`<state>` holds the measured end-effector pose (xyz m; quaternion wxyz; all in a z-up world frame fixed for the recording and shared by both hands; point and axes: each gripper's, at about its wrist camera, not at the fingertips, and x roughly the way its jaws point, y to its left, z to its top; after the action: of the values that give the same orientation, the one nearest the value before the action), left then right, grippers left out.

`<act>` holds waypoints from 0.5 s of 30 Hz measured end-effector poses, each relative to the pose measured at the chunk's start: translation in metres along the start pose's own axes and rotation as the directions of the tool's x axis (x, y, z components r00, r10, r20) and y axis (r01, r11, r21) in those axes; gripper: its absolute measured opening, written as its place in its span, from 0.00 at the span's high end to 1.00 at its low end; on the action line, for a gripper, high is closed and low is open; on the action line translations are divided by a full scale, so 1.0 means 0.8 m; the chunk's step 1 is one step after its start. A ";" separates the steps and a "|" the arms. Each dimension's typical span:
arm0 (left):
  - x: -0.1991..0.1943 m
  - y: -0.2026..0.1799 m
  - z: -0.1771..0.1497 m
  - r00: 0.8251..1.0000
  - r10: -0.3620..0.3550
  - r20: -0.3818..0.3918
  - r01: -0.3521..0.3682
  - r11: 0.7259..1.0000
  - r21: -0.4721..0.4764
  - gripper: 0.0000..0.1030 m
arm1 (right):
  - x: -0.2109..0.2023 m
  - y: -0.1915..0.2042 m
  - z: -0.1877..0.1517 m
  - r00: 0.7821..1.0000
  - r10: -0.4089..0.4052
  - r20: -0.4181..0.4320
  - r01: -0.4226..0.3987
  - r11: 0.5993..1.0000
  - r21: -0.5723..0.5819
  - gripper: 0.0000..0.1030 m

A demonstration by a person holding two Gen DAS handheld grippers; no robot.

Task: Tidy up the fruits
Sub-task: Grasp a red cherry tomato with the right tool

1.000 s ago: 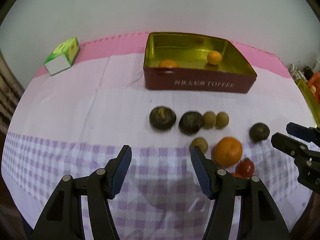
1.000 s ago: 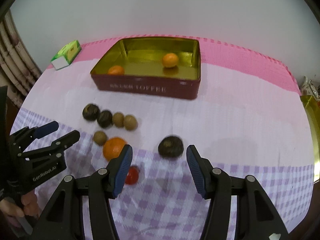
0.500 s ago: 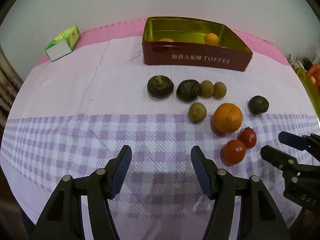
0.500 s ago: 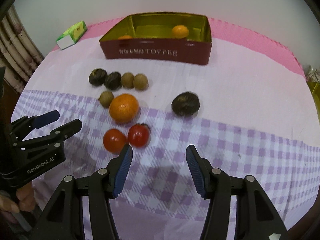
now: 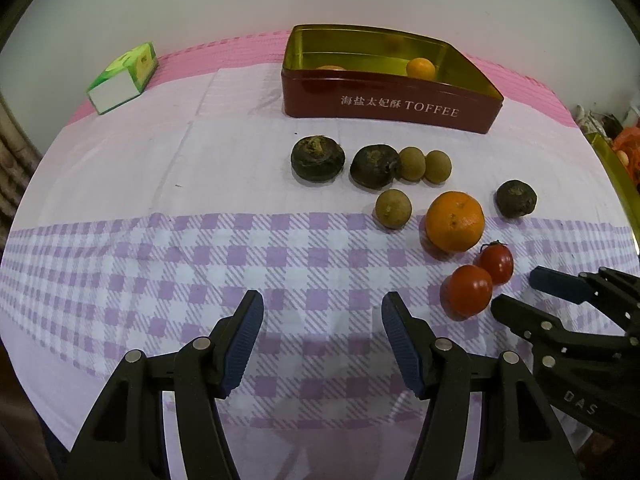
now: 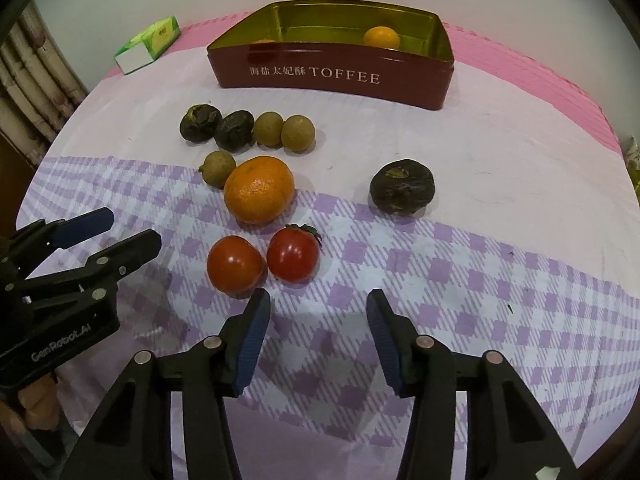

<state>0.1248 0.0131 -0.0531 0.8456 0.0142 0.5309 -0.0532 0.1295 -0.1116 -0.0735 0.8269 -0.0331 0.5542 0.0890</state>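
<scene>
With both the left tool point(image 5: 322, 340) and right tool point(image 6: 318, 334) spread and empty, the right should straddle the nearer tomato point(image 6: 235, 264) squarely, squeezing gently before lifting toward the toffee tin point(image 6: 340, 76).

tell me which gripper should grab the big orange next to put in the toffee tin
Right, probably. The right gripper is open, with the big orange just ahead of it, past the tomatoes. The left gripper, also open, faces bare cloth.
</scene>
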 end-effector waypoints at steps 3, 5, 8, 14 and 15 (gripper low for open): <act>0.001 0.000 0.001 1.000 -0.004 -0.001 0.004 1.000 0.001 0.39 | 0.004 0.002 0.003 1.000 -0.005 -0.001 0.005 1.000 -0.012 0.55; 0.001 0.001 0.001 1.000 -0.008 -0.003 0.008 1.000 0.001 0.39 | 0.007 0.006 0.006 1.000 -0.014 0.005 0.014 1.000 -0.020 0.55; 0.003 0.001 0.000 1.000 -0.011 -0.007 0.011 1.000 0.005 0.39 | 0.011 0.009 0.012 1.000 -0.027 0.014 0.027 0.999 -0.038 0.55; 0.003 0.000 -0.002 1.000 -0.012 -0.012 0.012 1.000 0.007 0.39 | 0.016 0.016 0.022 0.998 -0.057 0.027 0.059 0.996 -0.063 0.61; 0.003 0.000 -0.002 1.000 -0.013 -0.012 0.013 1.000 0.009 0.39 | 0.016 0.016 0.022 0.998 -0.057 0.028 0.059 0.996 -0.062 0.63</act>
<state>0.1243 0.0127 -0.0564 0.8419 0.0150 0.5359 -0.0611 0.1480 -0.0953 -0.0778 0.8350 -0.0739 0.5390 0.0826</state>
